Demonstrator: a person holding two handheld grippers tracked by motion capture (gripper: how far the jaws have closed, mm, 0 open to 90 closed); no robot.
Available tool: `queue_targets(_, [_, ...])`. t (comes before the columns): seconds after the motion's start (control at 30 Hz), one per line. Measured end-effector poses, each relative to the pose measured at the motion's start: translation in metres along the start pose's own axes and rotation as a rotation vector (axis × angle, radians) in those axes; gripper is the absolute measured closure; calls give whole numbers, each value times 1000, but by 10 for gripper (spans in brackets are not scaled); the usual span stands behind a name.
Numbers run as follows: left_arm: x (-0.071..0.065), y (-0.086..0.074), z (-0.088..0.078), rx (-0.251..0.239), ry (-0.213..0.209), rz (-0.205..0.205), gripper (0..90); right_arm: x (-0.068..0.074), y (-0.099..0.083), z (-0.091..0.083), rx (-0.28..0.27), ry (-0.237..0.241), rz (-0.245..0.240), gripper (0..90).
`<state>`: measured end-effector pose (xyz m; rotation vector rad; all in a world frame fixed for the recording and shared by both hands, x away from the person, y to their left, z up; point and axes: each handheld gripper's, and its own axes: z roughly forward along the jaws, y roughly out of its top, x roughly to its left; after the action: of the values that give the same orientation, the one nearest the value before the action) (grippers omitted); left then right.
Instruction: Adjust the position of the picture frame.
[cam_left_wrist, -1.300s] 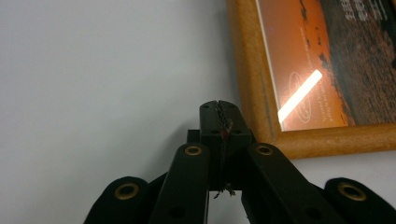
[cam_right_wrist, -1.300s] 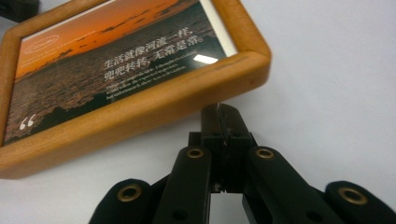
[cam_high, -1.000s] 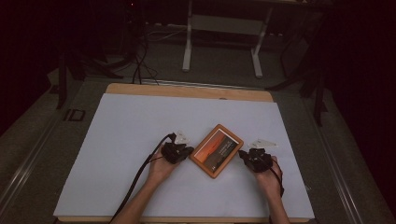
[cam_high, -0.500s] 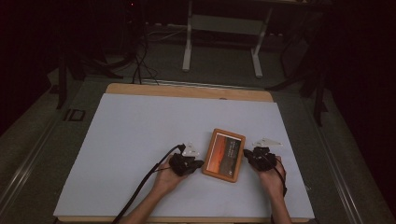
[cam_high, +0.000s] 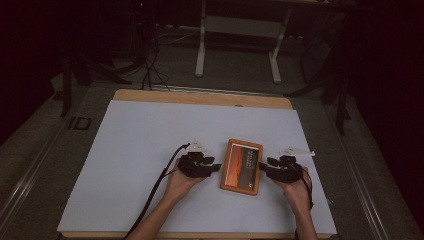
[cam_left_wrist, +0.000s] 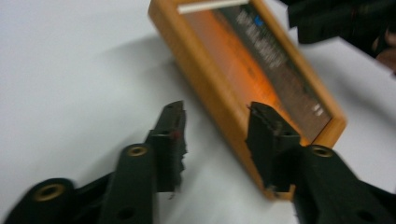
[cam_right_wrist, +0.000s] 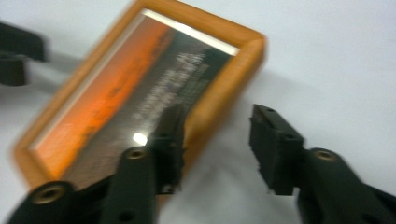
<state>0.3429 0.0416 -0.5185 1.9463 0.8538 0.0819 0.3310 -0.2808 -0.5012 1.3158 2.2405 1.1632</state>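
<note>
My left gripper (cam_high: 216, 167) and right gripper (cam_high: 263, 165) had just let their jaws open off the wooden picture frame (cam_high: 242, 166), which lay flat between them, released

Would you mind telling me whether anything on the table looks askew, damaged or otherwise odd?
Nothing stands out. The wooden picture frame lies flat on the white table, roughly square to its edges, between the left gripper and the right gripper. No crack or chip shows on it, though the close views are blurred.
</note>
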Motion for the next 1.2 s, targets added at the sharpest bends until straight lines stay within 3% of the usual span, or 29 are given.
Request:
queue_targets(0.13, [-1,4,11,31,-28,-12,405,4,0,7,44,69,-15,352])
queue_targets(0.23, [-1,4,22,56,-53,-30,360,8,-2,14,78,89,-26,285])
queue_targets(0.33, [-1,3,31,80,-77,-42,328,8,-3,21,98,123,5,234])
queue_targets(0.4, [-2,3,36,98,-66,-26,324,8,-4,25,108,136,25,208])
queue_targets(0.53, [-5,3,45,130,-84,-21,314,7,-6,31,118,168,62,188])
queue_targets(0.63, [-4,3,50,131,-97,-40,302,6,-7,35,132,180,75,184])
queue_targets(0.77, [-3,4,54,139,-132,-51,310,5,-10,38,142,230,93,215])
queue_targets(1.07, [-1,7,49,139,-139,-114,400,3,-9,34,141,236,120,284])
queue_targets(1.2, [-5,10,38,125,-121,-93,466,4,-4,26,109,236,115,366])
